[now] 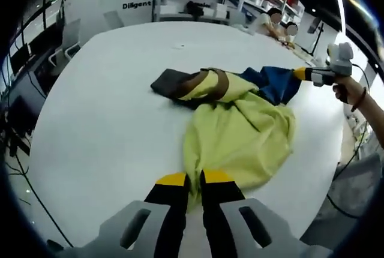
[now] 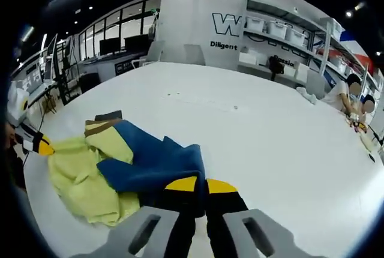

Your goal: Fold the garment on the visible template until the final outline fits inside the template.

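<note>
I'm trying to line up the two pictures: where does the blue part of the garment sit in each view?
Left gripper view: blue part upper right of centre, its far end held by the right claw.
Right gripper view: blue part lower centre, just above that claw.
Shared landmark: the brown band.

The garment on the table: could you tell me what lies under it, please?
Around the garment only the bare white table shows. No template outline is visible; whatever lies beneath the cloth is covered.
</note>
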